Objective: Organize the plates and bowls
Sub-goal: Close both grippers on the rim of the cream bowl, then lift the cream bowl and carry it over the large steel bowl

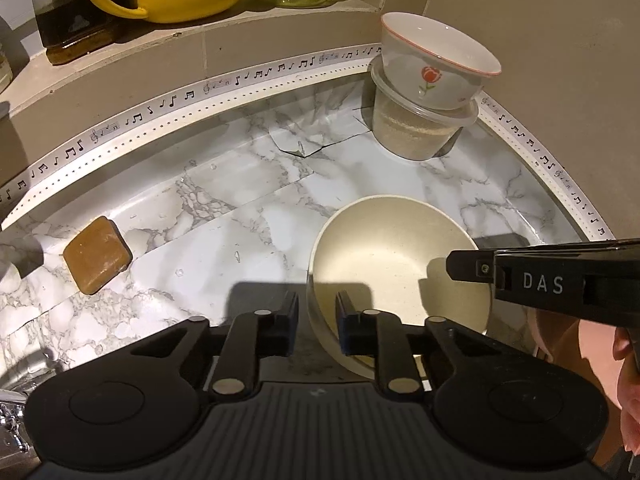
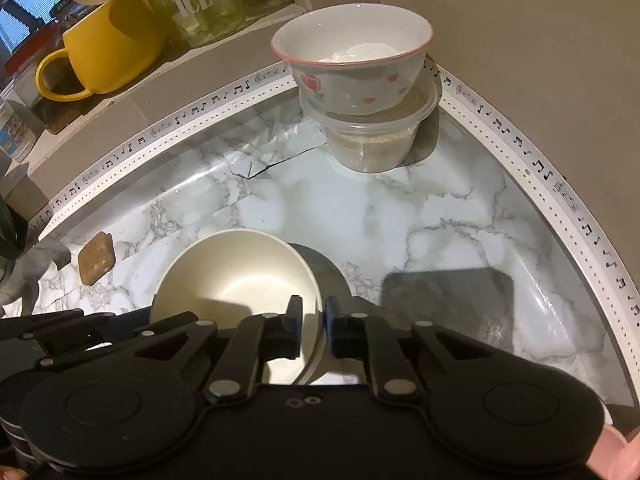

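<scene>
Marble-patterned bench (image 1: 248,184) in a tiled corner, edged with music-note tape. Cream bowl (image 1: 384,256) sat on the bench near the front. Left tongs (image 1: 318,320) straddled its near-left rim, one finger inside and one outside, closed on the wall. Right tongs (image 2: 312,324) gripped the rim likewise. Flowered bowl (image 2: 352,64) rested on a lidded plastic tub (image 2: 372,136) at the back corner. Brown sponge (image 1: 96,256) lay well left.

Warm, dim light from behind me; my claws cast hard shadows on the glaring bench (image 2: 400,216), fisheye-bent edges.
</scene>
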`<state>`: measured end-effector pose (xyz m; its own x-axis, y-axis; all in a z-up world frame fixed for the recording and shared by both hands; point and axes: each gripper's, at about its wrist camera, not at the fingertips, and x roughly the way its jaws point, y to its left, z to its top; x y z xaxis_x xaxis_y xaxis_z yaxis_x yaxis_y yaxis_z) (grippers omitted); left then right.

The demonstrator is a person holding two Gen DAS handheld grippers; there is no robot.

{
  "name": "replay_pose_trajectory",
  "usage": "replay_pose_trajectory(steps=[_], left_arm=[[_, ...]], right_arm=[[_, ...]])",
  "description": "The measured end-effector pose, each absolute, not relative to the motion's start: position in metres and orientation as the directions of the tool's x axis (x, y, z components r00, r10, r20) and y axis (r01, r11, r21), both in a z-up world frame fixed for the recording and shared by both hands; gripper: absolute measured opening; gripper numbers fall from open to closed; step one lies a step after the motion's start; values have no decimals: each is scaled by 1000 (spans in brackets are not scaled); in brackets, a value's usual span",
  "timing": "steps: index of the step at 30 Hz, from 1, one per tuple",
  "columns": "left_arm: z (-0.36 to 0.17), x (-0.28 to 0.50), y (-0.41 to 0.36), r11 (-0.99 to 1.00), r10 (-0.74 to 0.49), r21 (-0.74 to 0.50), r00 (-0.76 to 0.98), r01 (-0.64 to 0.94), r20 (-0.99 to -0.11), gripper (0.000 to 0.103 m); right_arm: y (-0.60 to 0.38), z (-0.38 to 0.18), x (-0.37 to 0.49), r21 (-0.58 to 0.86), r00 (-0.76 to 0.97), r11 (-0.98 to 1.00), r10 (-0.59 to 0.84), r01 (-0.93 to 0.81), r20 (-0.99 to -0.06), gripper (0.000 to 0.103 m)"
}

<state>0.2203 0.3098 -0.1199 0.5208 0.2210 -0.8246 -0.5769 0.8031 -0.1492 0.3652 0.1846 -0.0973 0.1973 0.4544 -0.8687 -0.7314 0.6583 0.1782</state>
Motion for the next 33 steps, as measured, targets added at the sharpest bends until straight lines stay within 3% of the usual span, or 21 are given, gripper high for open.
replay_pose_trajectory(steps=[2, 8, 33], left_arm=[[-119, 220, 309, 806, 225, -142, 519, -575, -825, 14], [-117, 217, 306, 803, 237, -129, 511, -581, -826, 12], [-48, 167, 219, 893, 222, -69, 568, -446, -793, 11]], right_arm=[[184, -97, 364, 165, 208, 660, 449, -733, -869, 4], [180, -93, 358, 163, 218, 667, 450, -727, -866, 4], [87, -20, 289, 165, 298, 721, 468, -673, -832, 4]])
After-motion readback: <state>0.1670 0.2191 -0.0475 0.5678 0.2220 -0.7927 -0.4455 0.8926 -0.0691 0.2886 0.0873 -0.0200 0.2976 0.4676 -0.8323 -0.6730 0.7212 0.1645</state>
